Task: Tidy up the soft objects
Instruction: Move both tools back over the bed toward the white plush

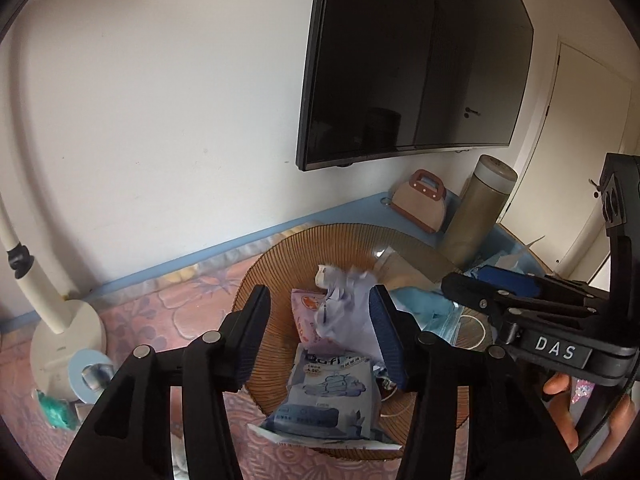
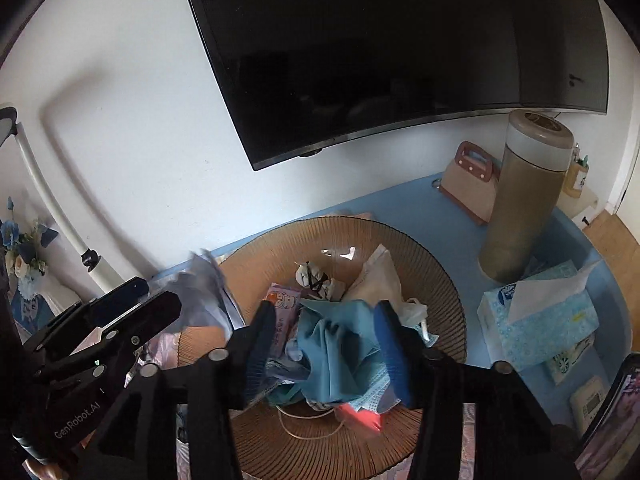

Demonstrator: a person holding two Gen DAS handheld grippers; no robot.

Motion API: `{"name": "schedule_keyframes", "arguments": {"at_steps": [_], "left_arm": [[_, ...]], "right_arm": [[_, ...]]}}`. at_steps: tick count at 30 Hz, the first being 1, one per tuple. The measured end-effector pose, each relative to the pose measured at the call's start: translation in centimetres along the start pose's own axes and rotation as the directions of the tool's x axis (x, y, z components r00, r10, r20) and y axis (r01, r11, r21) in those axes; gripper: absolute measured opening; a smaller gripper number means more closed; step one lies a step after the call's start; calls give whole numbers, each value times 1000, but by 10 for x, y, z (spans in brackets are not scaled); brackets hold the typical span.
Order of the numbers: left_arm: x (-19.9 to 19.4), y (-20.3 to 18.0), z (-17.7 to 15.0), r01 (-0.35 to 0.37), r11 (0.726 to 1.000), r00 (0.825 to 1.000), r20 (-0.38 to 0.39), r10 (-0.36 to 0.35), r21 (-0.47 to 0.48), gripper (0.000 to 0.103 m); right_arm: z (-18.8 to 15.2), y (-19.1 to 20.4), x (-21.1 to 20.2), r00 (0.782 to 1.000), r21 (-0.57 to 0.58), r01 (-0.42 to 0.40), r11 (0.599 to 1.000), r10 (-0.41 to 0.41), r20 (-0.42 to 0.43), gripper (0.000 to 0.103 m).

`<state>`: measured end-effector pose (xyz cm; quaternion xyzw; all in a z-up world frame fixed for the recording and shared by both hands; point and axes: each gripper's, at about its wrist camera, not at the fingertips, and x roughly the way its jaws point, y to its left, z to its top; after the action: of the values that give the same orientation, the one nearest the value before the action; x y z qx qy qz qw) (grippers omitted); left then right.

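Left black two-finger gripper [image 1: 320, 336] sat over the round ribbed amber glass bowl [image 1: 280, 264], jaws spread wide. A crumpled pale lavender tissue [image 1: 344, 312] lay against its right finger; whether it was actually pinched, cannot tell, since there is a clear gap on the left side. In the right wrist view the same tissue showed at that gripper's tip, over the bowl's left rim.

Right black two-finger gripper [image 2: 325, 340] was spread around a bunched teal-blue cloth [image 2: 336, 344] in the bowl's middle, both blue pads just beside or touching it; not clenched.

In the bowl: white-blue wet-wipe packet [image 1: 324, 396], pink printed packet [image 2: 282, 300], red packet [image 2: 360, 414].

On the light blue table [image 2: 420, 208]: blue patterned tissue box [image 2: 540, 312], tall olive cylindrical flask [image 2: 524, 196], pink-beige handbag-shaped box [image 2: 470, 184].
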<state>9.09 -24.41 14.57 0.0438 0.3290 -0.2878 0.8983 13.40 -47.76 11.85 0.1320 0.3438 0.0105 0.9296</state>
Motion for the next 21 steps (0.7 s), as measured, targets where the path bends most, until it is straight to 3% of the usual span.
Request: {"name": "schedule_keyframes", "arguments": {"at_steps": [4, 8, 11, 16, 21], "left_arm": [[-20, 8, -6, -12, 1000, 1000, -7, 12, -1, 49], [-66, 27, -10, -40, 999, 998, 41, 41, -31, 49], [-115, 46, -15, -70, 995, 993, 95, 77, -70, 66], [-210, 81, -28, -152, 979, 964, 201, 177, -134, 69], [-280, 115, -53, -288, 932, 919, 211, 334, -220, 77]], "right_arm": [[-6, -2, -21, 1000, 11, -2, 1000, 2, 17, 55], [-8, 11, -56, 997, 0, -13, 1000, 13, 78, 56], [-13, 31, -85, 992, -19, -40, 999, 42, 122, 58], [-27, 74, -126, 978, -85, -104, 991, 117, 173, 61], [-58, 127, -150, 956, -179, -159, 971, 197, 217, 80]]}}
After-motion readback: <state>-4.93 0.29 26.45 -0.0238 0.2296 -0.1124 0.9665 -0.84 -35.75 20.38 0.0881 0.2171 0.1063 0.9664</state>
